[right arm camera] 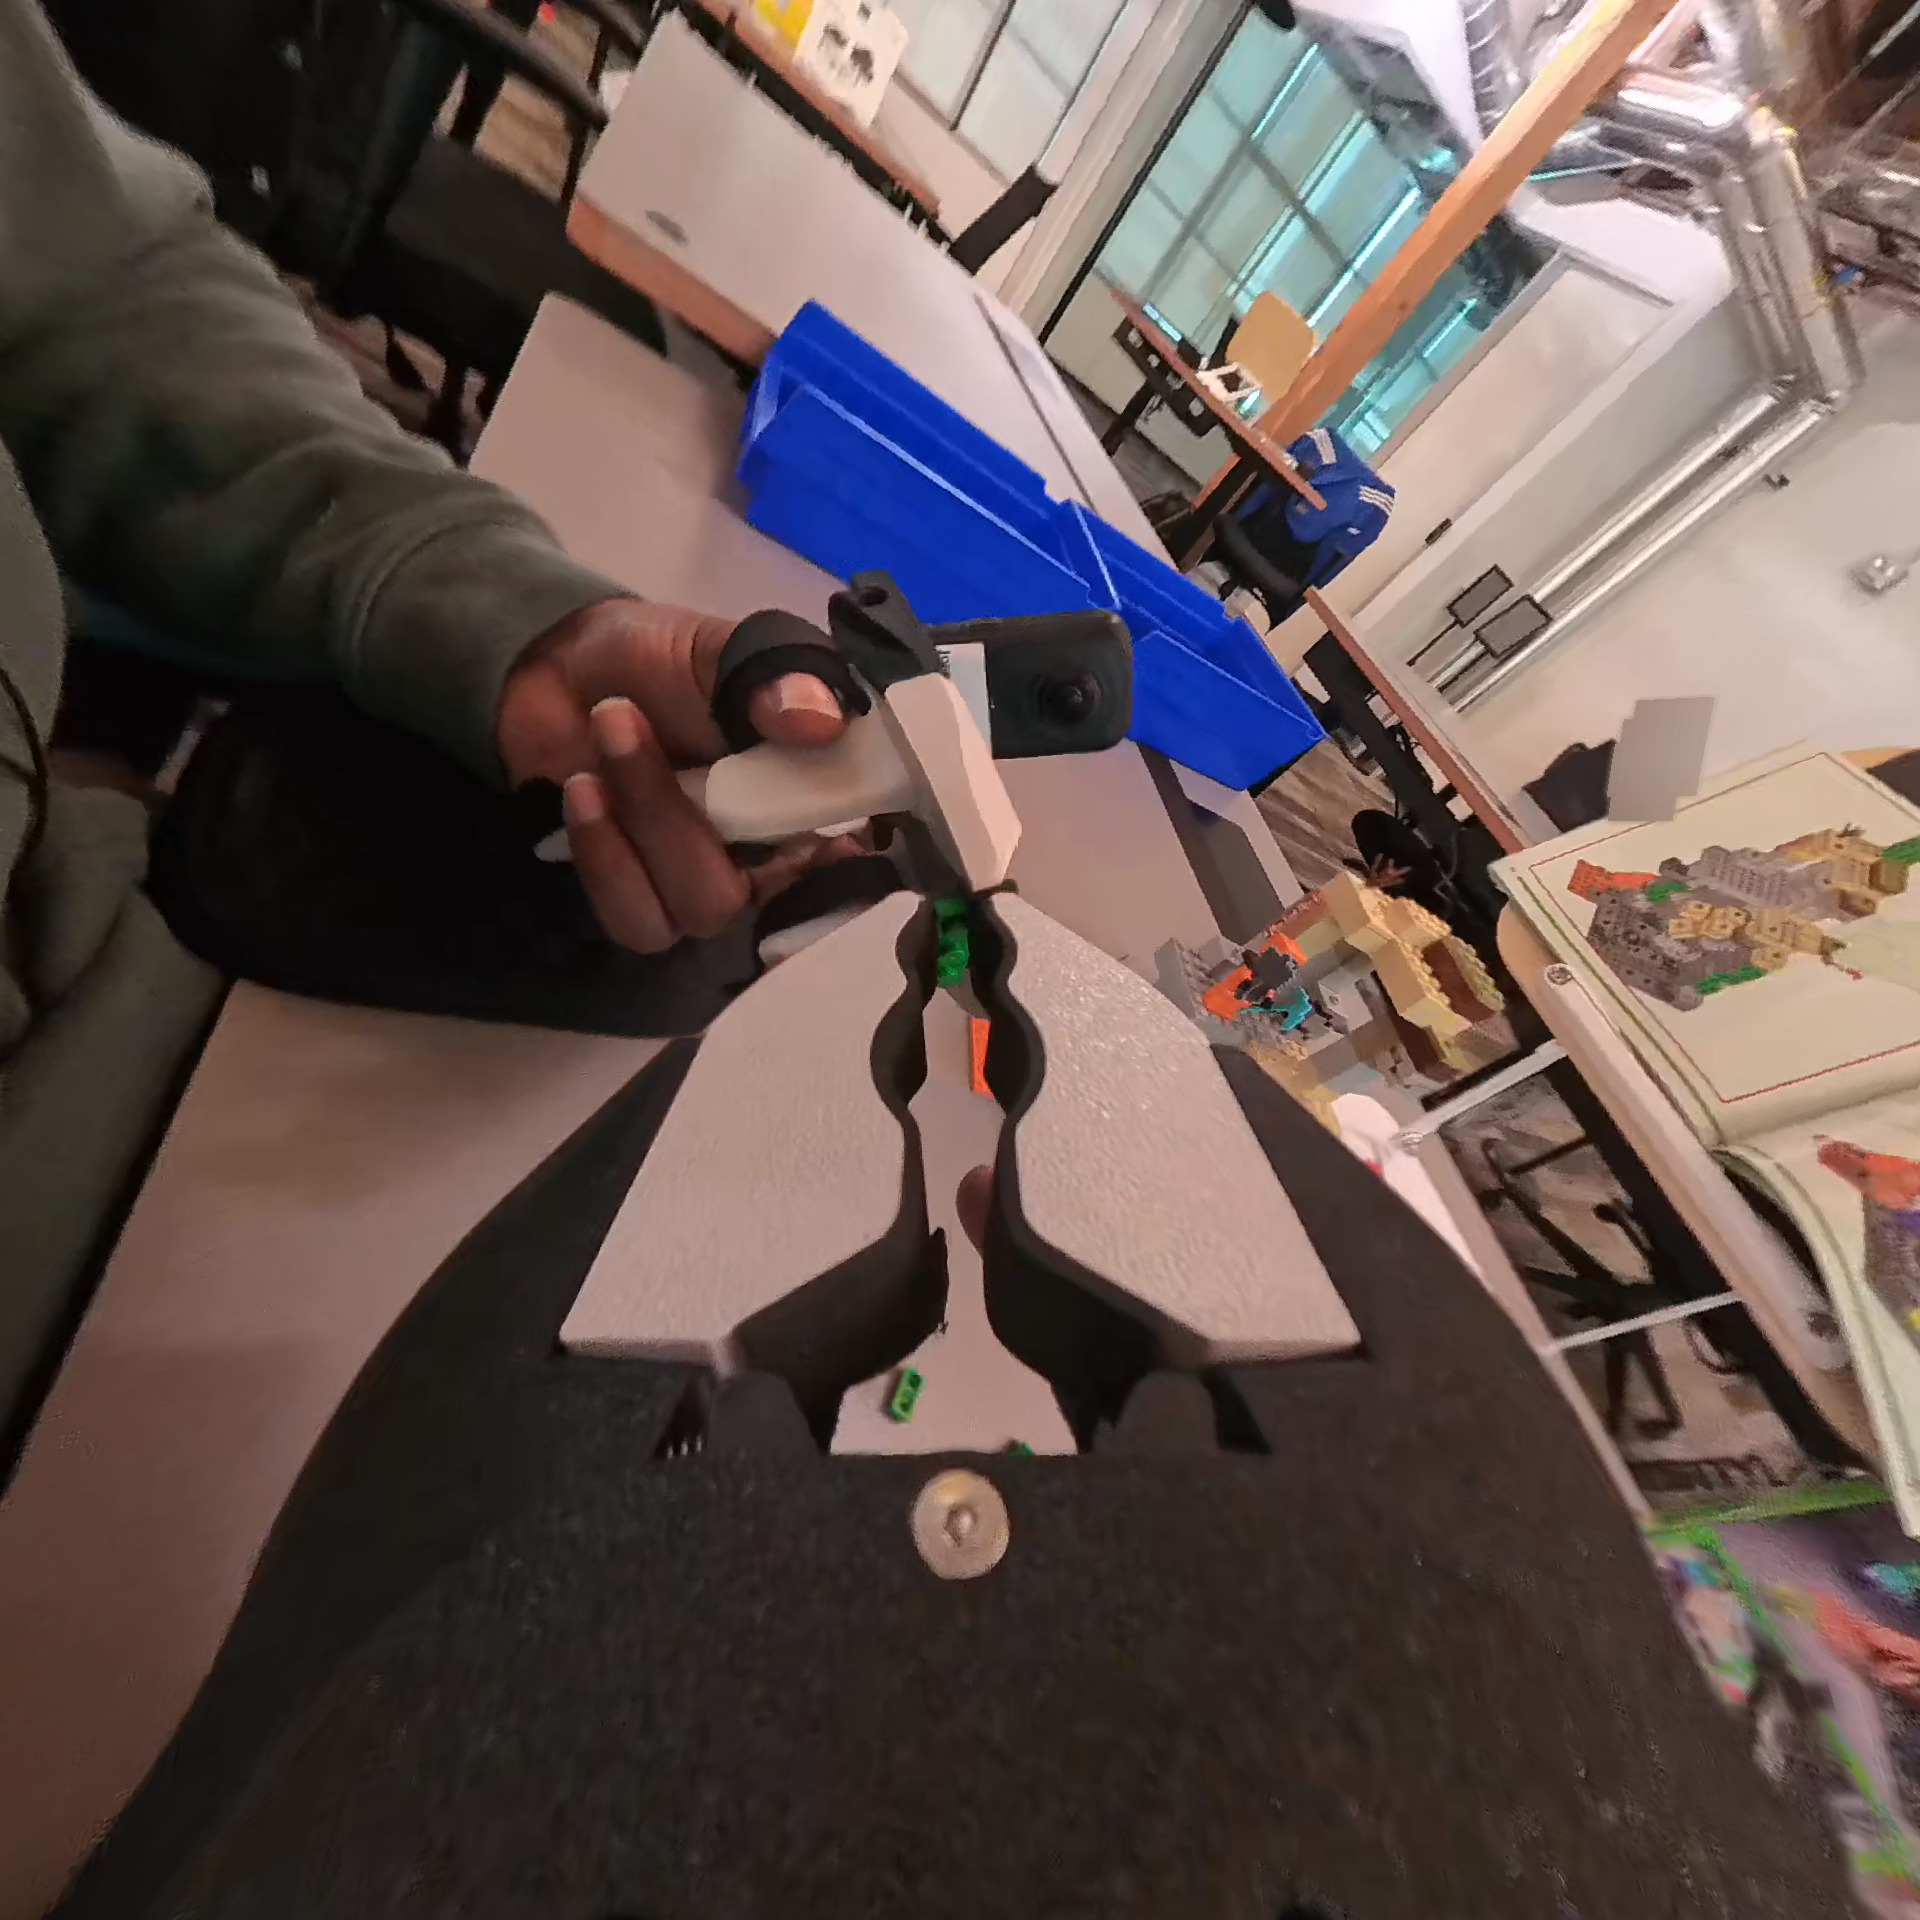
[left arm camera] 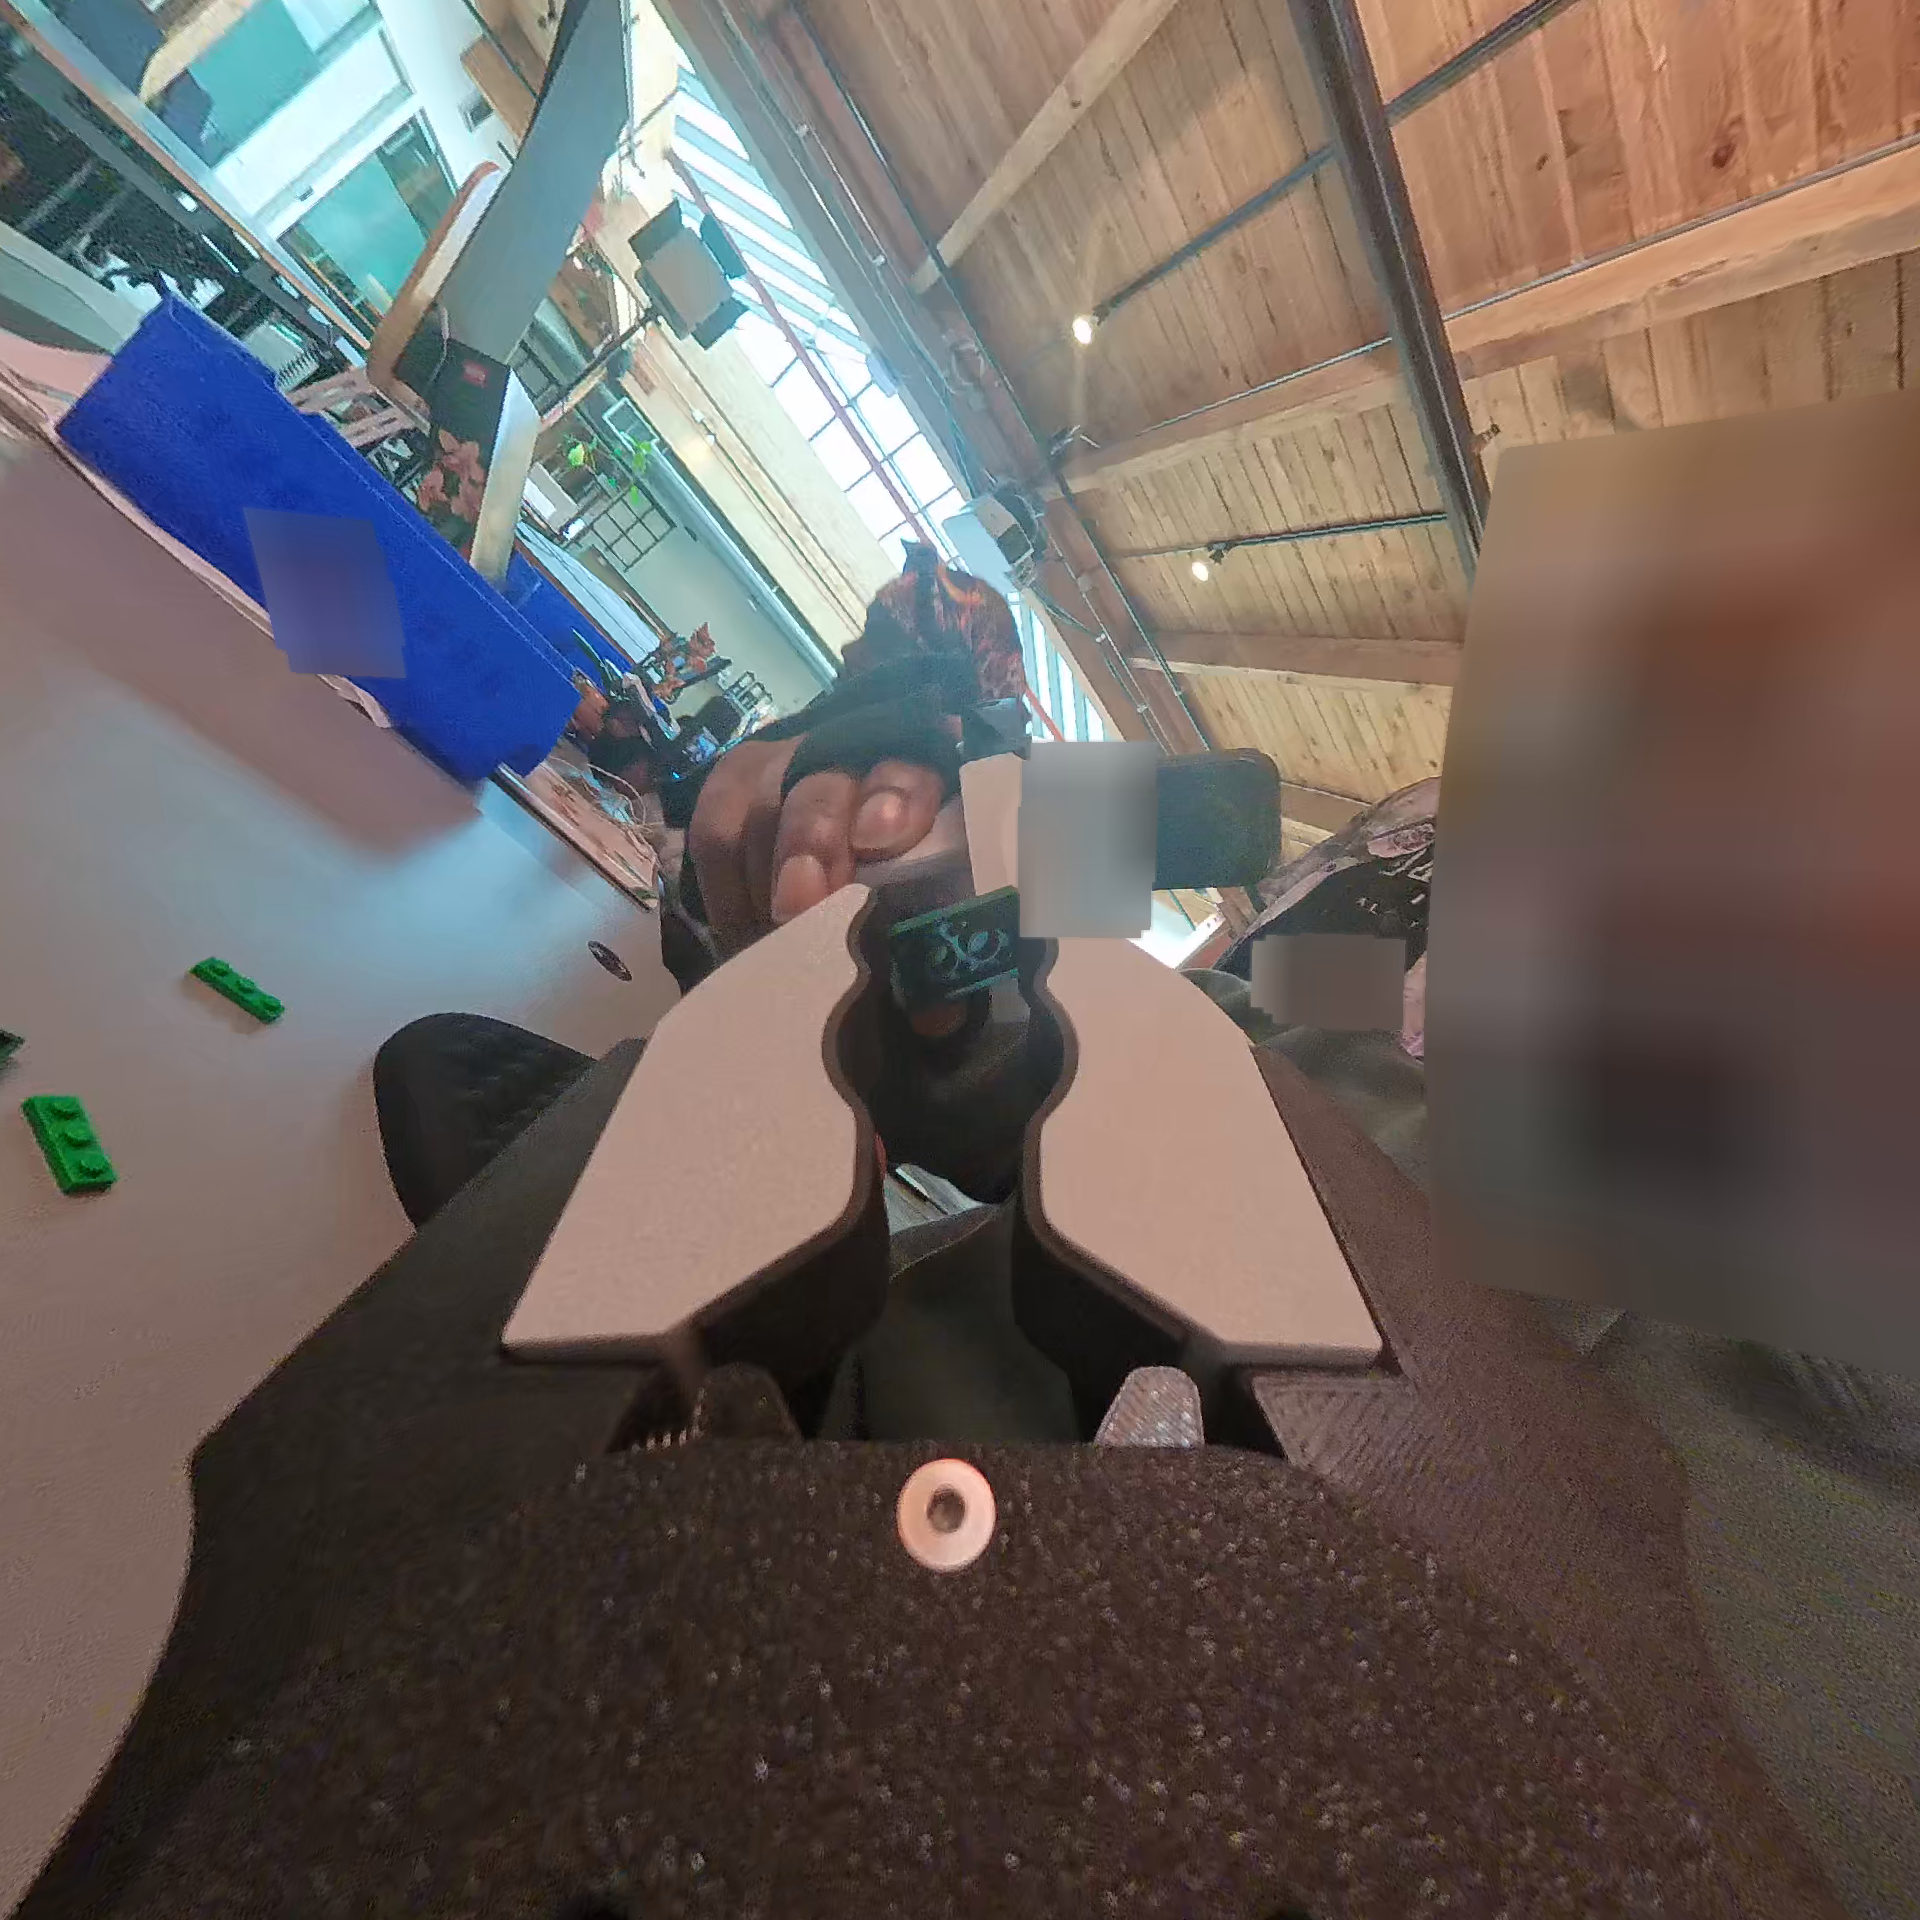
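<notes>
Left hand-held gripper (left arm camera: 951, 961) was clamped on a small green brick (left arm camera: 953, 951), raised off the bench (left arm camera: 208, 810). Right hand-held gripper (right arm camera: 961, 914) was nearly closed, tips meeting it on green pieces (right arm camera: 951, 940). Judgement: keep both grips square, press straight.

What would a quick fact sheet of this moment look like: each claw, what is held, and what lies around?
Right claw: closed on a small green brick piece, held up above the grey table
Left claw: tips meet the same piece from the opposite side; grip unclear
On the table: a flat green plate, blue bins
Off to the side: part-built brick model, open instruction book
</notes>
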Demonstrator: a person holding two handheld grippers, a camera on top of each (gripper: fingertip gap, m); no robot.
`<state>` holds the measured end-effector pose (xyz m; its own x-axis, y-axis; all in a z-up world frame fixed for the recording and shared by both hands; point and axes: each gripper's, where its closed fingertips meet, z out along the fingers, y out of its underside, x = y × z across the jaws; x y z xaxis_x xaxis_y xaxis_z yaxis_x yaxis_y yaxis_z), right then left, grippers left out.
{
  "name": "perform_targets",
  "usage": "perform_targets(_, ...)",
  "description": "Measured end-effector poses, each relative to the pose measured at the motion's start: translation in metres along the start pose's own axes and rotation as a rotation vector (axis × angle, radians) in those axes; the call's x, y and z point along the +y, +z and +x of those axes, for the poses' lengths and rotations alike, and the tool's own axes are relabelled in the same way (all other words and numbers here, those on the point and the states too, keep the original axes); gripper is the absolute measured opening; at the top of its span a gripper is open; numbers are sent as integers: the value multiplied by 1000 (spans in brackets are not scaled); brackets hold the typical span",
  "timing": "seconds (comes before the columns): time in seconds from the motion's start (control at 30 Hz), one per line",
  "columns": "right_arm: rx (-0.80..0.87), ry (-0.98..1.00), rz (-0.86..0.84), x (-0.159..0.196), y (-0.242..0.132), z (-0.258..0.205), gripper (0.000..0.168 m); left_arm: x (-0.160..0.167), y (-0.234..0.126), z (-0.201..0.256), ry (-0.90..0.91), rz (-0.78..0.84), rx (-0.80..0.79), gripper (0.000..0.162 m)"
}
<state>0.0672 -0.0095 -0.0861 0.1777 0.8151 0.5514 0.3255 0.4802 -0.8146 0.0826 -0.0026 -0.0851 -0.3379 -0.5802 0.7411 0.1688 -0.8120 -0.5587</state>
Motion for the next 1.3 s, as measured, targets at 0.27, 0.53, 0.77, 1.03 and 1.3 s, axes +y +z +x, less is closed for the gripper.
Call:
perform_targets(0.27, 53, 183, 86, 6, 1, -3, 6, 2, -3, -6, 39, 31, -53, 23)
perform_targets(0.53, 103, 217, 97, 12, -1, -3, 6, 1, -4, -9, 103, 63, -113, 20)
perform_targets(0.77, 132, 189, 84, 20, -4, -6, 0, 3, -11, -5, 185, 51, -143, 20)
perform_targets(1.03, -81, 492, 131, 20, 2, -18, 3, 12, -11, 9, 388, -34, -111, 21)
perform_targets(1.3, -480, 1015, 202, 11, -5, -44, 19, 33, -16, 12, 754, -213, -181, 21)
